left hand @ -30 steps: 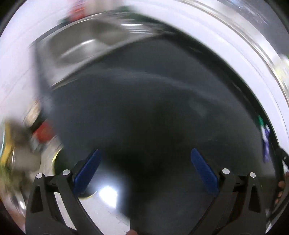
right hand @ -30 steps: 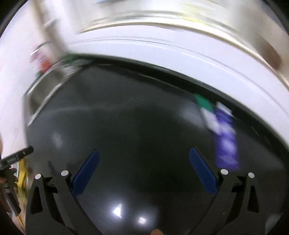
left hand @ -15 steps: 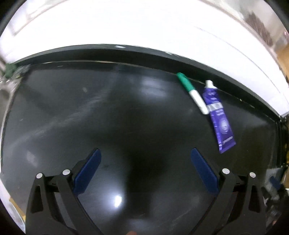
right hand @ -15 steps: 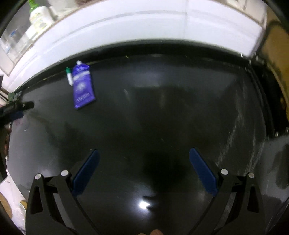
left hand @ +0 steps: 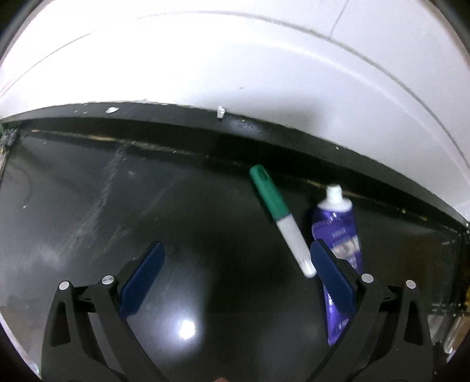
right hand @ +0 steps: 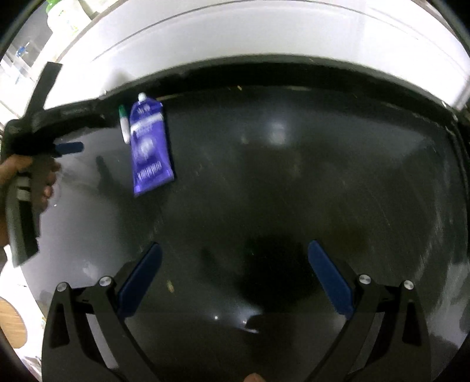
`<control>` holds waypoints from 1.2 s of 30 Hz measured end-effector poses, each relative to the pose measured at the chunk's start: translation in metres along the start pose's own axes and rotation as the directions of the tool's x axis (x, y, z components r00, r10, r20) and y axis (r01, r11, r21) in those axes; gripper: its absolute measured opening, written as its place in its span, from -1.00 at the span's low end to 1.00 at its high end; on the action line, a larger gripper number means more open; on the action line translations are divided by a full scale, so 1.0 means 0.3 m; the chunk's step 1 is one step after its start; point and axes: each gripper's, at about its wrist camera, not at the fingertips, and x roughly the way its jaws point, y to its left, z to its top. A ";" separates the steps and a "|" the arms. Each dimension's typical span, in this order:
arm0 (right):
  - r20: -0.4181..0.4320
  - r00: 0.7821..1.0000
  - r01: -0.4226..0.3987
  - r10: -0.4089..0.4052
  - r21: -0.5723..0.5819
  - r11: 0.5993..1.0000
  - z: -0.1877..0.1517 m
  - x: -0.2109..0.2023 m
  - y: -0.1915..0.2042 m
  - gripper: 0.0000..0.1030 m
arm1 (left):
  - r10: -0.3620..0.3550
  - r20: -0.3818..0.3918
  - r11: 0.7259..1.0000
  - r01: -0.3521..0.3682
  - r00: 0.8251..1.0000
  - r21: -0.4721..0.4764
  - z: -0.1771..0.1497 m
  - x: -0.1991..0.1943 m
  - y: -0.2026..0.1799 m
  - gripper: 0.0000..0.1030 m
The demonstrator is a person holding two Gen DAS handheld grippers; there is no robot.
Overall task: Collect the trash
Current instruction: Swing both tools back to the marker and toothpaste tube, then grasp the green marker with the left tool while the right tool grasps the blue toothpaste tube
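Observation:
A green-capped white marker (left hand: 279, 220) and a purple squeezed tube (left hand: 340, 249) with a white cap lie side by side on the black countertop (left hand: 147, 205) near the back wall. My left gripper (left hand: 235, 276) is open and empty, low over the counter, its right finger beside the marker's white end and partly covering the tube. The right wrist view shows the tube (right hand: 148, 147) and the marker (right hand: 124, 126) at far left, with the left gripper (right hand: 58, 147) just left of them. My right gripper (right hand: 233, 276) is open and empty over bare counter.
A white tiled wall (left hand: 235, 73) rises behind the counter's raised black back edge (left hand: 205, 129). Small white crumbs (left hand: 220, 111) sit on that edge. A white bottle with a green top (right hand: 63, 17) stands on a ledge at upper left in the right wrist view.
My left gripper swung right from the sink area and closed in on the marker and tube, which now sit by its right finger. My right gripper moved closer to the counter. Both stayed open.

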 end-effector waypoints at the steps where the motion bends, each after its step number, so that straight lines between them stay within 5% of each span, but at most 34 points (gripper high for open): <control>1: 0.003 1.000 -0.005 0.005 -0.005 1.000 0.018 0.011 0.006 0.87 | 0.011 -0.004 1.000 -0.011 1.000 0.005 0.006 0.018 -0.001 0.88; 4: -0.008 1.000 -0.024 0.023 -0.029 0.999 0.084 0.061 0.043 0.87 | 0.077 0.011 0.996 -0.078 0.997 0.040 0.015 0.064 0.002 0.89; 13: -0.024 0.996 -0.086 0.084 -0.091 0.992 0.212 0.165 0.164 0.87 | 0.070 0.041 0.995 -0.072 0.997 0.069 0.062 0.072 0.070 0.90; 17: -0.042 0.998 -0.054 0.048 -0.155 0.986 0.283 0.213 0.245 0.90 | 0.084 0.033 0.996 -0.085 0.996 0.040 0.063 0.076 0.061 0.90; 20: -0.061 0.996 0.052 -0.067 -0.219 0.974 0.323 0.251 0.306 0.90 | 0.074 0.045 0.996 -0.076 0.996 0.054 0.052 0.070 0.068 0.88; 21: -0.055 0.993 0.091 -0.109 -0.255 0.963 0.326 0.264 0.325 0.89 | 0.070 0.059 0.995 -0.074 0.996 0.064 0.043 0.064 0.068 0.79; 22: -0.031 0.995 0.083 -0.097 -0.298 0.951 0.330 0.267 0.342 0.88 | 0.066 0.082 0.995 -0.073 0.994 0.075 0.034 0.051 0.066 0.48; 23: -0.027 0.996 0.076 -0.088 -0.301 0.951 0.338 0.266 0.343 0.61 | 0.068 0.109 0.994 -0.076 0.992 0.079 0.028 0.029 0.055 0.14; 24: -0.005 0.997 0.073 -0.078 -0.297 0.952 0.353 0.249 0.340 0.25 | 0.079 0.122 0.993 -0.088 0.989 0.076 0.020 0.027 0.048 -0.71; 25: 0.002 0.998 0.059 -0.061 -0.304 0.951 0.374 0.230 0.342 0.01 | 0.099 0.109 0.992 -0.106 0.989 0.061 -0.024 0.010 0.067 -0.76; 30: -0.051 0.999 -0.009 -0.003 -0.233 0.973 0.393 0.196 0.267 -0.01 | 0.072 0.071 0.997 -0.071 0.995 -0.009 -0.072 -0.047 0.160 -0.76; 36: 0.020 0.999 0.034 -0.030 -0.204 0.978 0.399 0.066 0.221 -0.01 | 0.073 0.084 0.995 -0.066 0.994 -0.074 -0.145 -0.156 0.237 -0.76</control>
